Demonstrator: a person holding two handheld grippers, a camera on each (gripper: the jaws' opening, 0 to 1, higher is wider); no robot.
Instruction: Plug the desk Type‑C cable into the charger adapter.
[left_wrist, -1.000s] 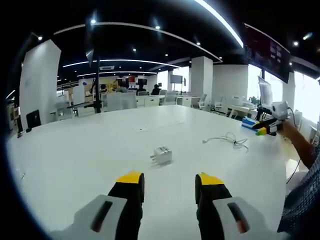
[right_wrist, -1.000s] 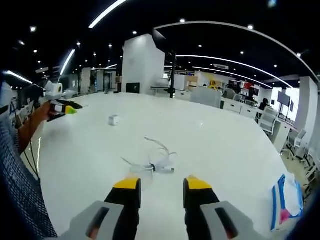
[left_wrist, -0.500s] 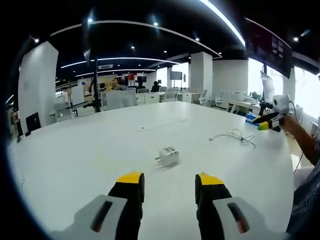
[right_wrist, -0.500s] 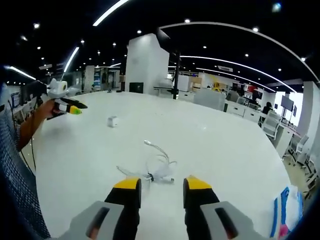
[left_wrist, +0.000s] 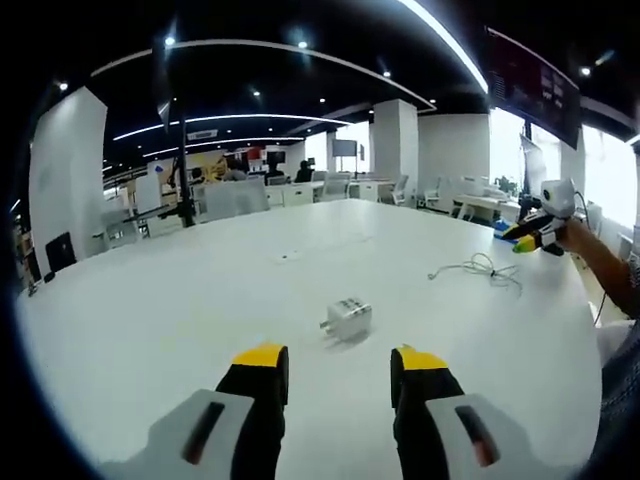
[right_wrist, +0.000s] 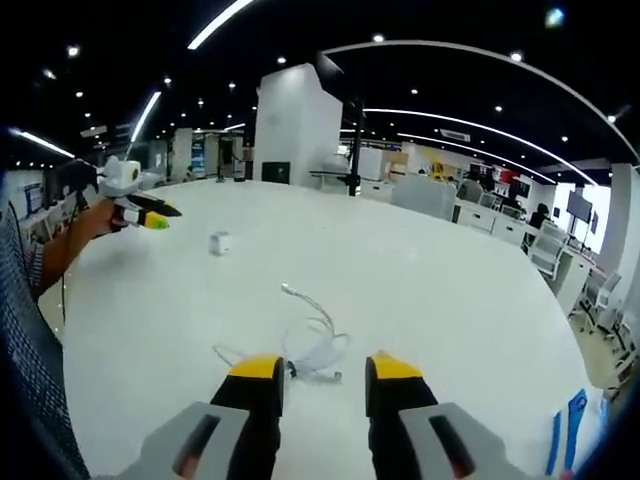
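Cable (right_wrist: 305, 345) is seen loosely coiled on the white table (right_wrist: 420, 270), just ahead of the right gripper (right_wrist: 318, 368) in the right gripper view; one end is run out toward the table's middle. Right gripper jaws are held apart, nothing is gripped. The coil lies partly between the yellow tips in that view; contact cannot be judged.

Charger (left_wrist: 348, 318) is seen lying on its side on the table (left_wrist: 200, 300) in the left gripper view, near the left gripper (left_wrist: 338, 365) and slightly ahead of the jaws. Left jaws are spread, nothing is held.

Charger and cable are well apart. In the left gripper view the cable (left_wrist: 478, 270) is seen to the right, with the right gripper (left_wrist: 530, 238) beyond it in a hand (left_wrist: 572, 232). In the right gripper view the charger (right_wrist: 219, 243) is seen farther out, with the left gripper (right_wrist: 152, 215) to its left.
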